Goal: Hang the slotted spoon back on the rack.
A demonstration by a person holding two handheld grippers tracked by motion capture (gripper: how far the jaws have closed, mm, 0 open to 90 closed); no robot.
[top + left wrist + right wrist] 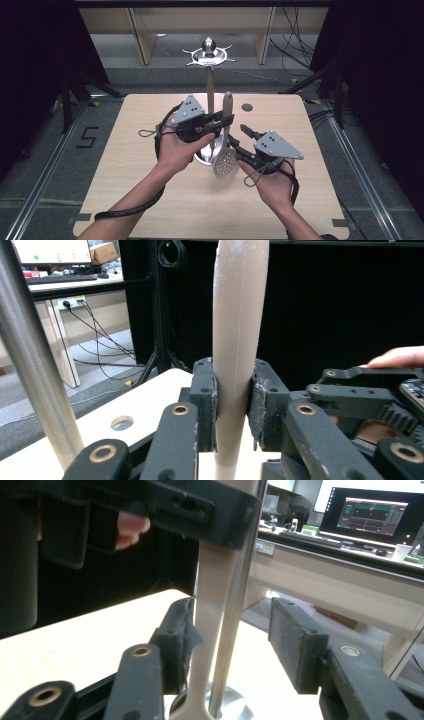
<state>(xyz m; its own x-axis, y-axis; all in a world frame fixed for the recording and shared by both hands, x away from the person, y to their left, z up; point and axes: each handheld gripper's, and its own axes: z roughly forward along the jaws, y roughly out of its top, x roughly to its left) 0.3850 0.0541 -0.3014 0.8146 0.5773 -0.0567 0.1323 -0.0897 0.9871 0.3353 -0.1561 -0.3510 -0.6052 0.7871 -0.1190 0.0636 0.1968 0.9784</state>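
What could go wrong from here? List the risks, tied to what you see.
1. The left gripper clamps the slotted spoon on its handle alone, so the heavy head below might swing or slip down.
2. The spoon hangs right beside the stand's metal pole; a small move could knock it and rock the stand's base.
3. The right gripper is open around both handle and pole, so closing now might pinch the pole too.
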